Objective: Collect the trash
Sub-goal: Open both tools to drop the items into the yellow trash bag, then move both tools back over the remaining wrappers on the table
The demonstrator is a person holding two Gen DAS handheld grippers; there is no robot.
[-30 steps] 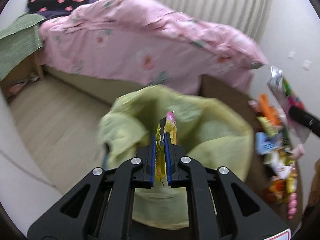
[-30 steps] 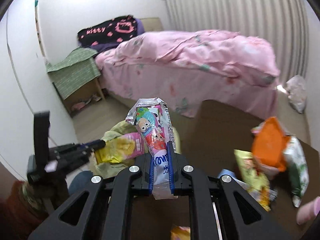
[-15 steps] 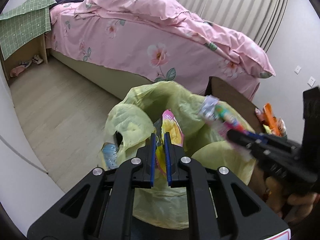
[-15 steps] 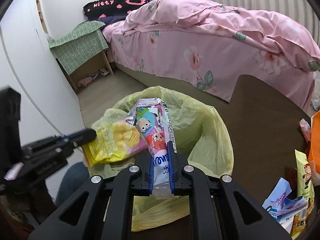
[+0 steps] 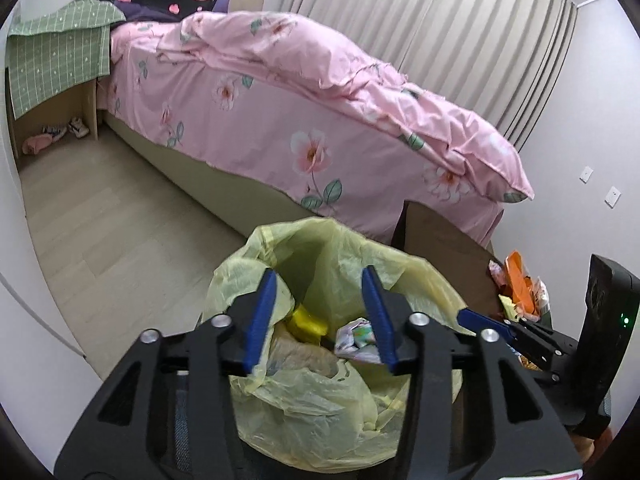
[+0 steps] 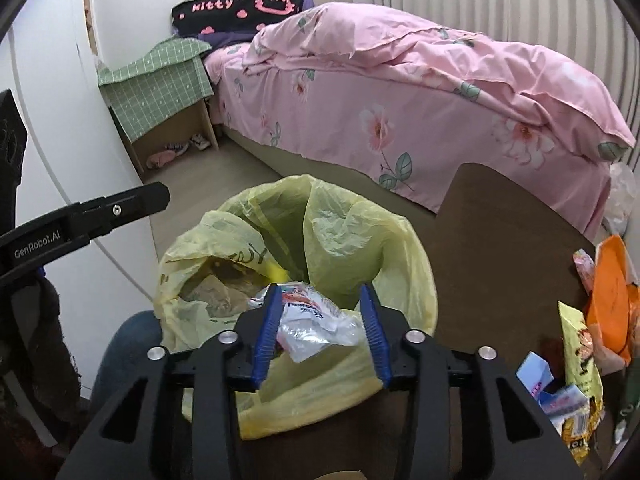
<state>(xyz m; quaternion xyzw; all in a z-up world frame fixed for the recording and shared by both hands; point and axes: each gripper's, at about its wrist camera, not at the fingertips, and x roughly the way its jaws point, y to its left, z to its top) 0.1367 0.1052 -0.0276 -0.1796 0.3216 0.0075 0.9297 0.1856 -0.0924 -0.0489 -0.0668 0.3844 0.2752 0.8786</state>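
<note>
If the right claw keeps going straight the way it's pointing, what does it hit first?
Probably the crumpled wrapper lying between the right claw's open jaws, atop the trash in the yellow bag; depth is unclear.

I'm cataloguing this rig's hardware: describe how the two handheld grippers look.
Both the left gripper and the right gripper are matte black plastic frames with silver bolts and two blue-padded fingers. White "GenRobot.AI" lettering marks the left one's side in the right wrist view.

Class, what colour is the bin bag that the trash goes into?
Pale yellow bin bag, clearest in the right wrist view.
</note>
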